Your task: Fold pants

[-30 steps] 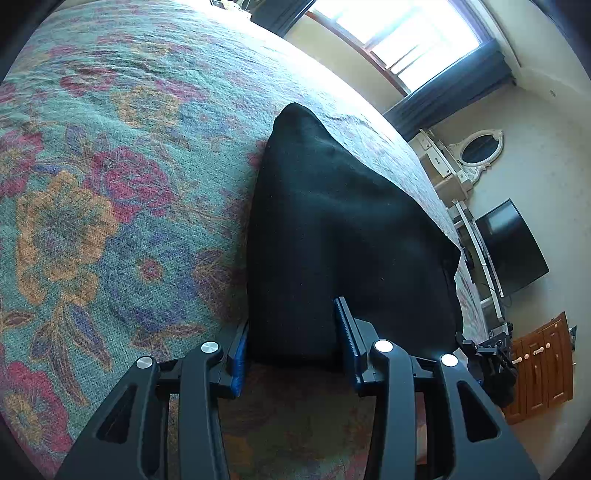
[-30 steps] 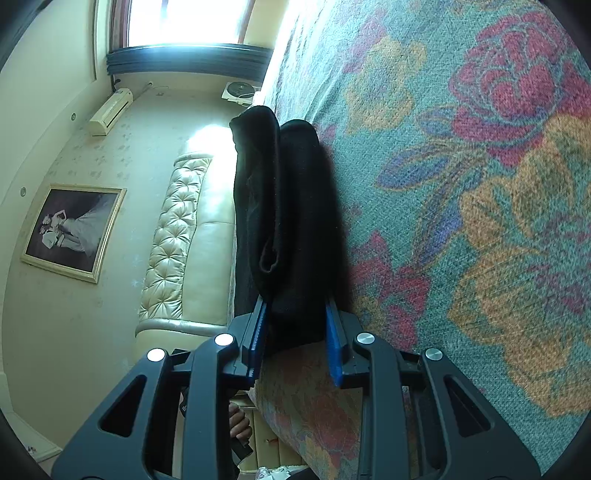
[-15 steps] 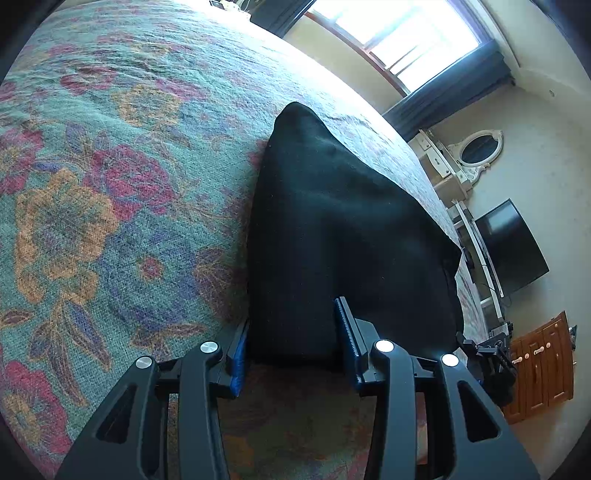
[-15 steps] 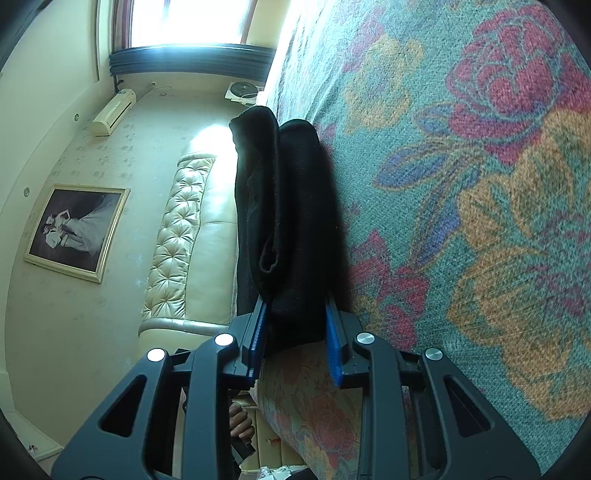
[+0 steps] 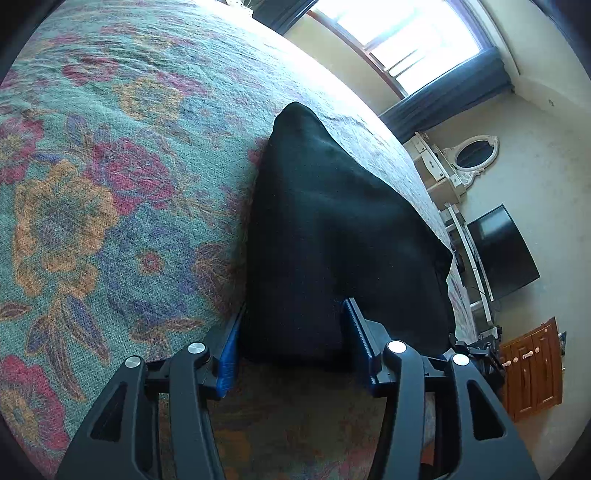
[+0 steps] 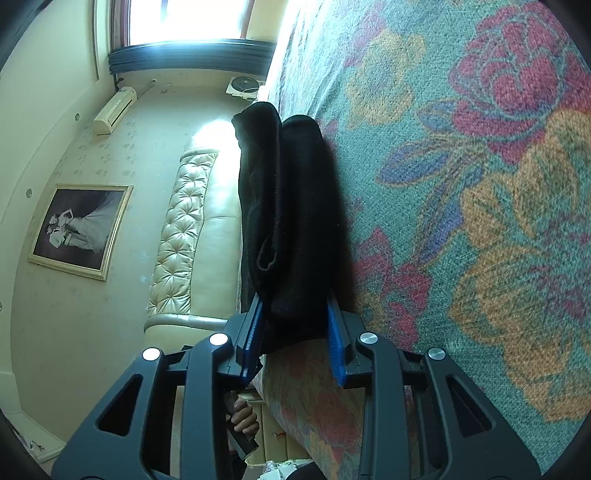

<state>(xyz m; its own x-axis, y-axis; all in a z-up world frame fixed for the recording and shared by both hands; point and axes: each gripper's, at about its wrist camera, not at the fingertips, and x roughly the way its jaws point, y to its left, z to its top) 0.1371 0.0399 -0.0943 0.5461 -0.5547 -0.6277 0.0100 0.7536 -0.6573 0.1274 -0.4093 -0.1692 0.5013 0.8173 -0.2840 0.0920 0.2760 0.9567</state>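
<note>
1. The right claw [image 6: 295, 339] reaches along the bed [image 6: 480, 184], its blue pads [image 6: 336, 343] either side of the near end of the folded black pants [image 6: 295, 206].
2. Its jaws are opening; the cloth is between them, and whether the pads press on it cannot be told.
3. The pants lie in stacked layers on the floral bedspread.
4. Beyond are a tufted headboard [image 6: 181, 229], a framed picture [image 6: 81, 229] and a bright window [image 6: 184, 22].
5. A hand [image 6: 243, 417] shows below the claw.

Both claws: left claw [image 5: 291, 339], right claw [image 6: 295, 332] — black plastic arms w/ triangular cutouts, silver screws, blue ribbed pads.
</note>
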